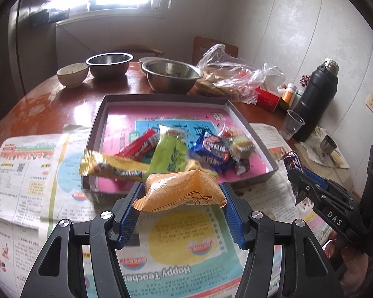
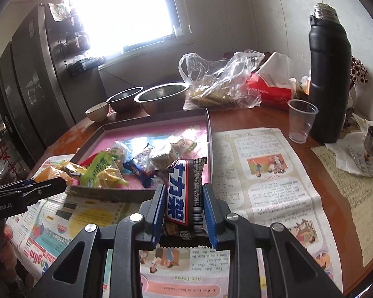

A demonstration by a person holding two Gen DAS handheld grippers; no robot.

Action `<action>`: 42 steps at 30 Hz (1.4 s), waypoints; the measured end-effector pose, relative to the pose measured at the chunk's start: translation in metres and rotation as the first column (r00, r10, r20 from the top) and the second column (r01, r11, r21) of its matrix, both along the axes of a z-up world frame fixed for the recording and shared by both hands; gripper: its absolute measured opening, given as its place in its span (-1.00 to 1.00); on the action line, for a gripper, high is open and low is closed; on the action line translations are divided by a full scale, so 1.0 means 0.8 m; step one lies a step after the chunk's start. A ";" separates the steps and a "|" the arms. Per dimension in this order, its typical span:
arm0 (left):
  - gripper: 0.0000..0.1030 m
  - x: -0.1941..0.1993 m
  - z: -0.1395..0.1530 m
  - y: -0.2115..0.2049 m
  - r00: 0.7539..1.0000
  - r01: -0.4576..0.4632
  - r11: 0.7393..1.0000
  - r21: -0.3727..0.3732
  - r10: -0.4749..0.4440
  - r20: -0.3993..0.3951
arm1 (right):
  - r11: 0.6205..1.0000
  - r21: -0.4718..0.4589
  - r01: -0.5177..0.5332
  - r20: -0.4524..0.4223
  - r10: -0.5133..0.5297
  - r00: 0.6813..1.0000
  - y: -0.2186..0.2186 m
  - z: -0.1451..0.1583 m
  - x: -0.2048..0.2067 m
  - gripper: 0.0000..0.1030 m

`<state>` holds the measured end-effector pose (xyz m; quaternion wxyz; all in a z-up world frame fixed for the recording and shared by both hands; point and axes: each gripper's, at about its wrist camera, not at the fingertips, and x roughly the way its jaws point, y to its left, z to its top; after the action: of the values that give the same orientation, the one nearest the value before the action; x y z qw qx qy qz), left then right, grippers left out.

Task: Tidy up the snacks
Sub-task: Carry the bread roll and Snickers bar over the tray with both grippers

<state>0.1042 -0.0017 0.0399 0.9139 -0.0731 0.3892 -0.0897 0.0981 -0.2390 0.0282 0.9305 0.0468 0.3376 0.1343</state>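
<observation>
Above the newspaper, near the shallow pink-lined cardboard tray (image 1: 100, 114), I hold one snack in each tool.

My left gripper (image 1: 184, 196) is clamped on a puffy orange foil packet (image 1: 184, 193); my right gripper (image 2: 184, 198) pinches a brown-and-blue chocolate bar (image 2: 186, 188). I should carry both over the near rim and release low, beside the pile.

Bright window (image 2: 126, 12) overexposed; pale panelled walls (image 1: 286, 24); worn red-brown table (image 1: 49, 99).
</observation>
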 end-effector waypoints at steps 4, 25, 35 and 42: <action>0.23 0.018 0.002 -0.007 1.000 0.007 1.000 0.004 -0.007 -0.003 | 1.000 0.004 -0.003 0.003 0.003 1.000 0.003 0.004 0.014 -0.42; 0.23 0.102 -0.016 -0.049 0.998 0.036 0.999 0.020 -0.035 -0.061 | 1.000 -0.002 -0.011 -0.048 0.011 0.999 0.008 -0.010 0.096 -0.42; 0.23 0.121 -0.026 -0.055 0.995 0.047 0.999 0.025 -0.045 -0.089 | 1.000 0.001 -0.012 -0.078 0.012 0.997 0.008 -0.024 0.116 -0.42; 0.23 0.130 -0.027 -0.059 0.994 0.053 0.998 0.023 -0.050 -0.095 | 1.000 -0.001 -0.008 -0.074 0.008 0.997 0.006 -0.020 0.124 -0.42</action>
<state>0.2082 -0.0488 0.0180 0.8927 -0.0553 0.4348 -0.1045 0.1975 -0.2344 0.0123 0.9168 0.0497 0.3722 0.1358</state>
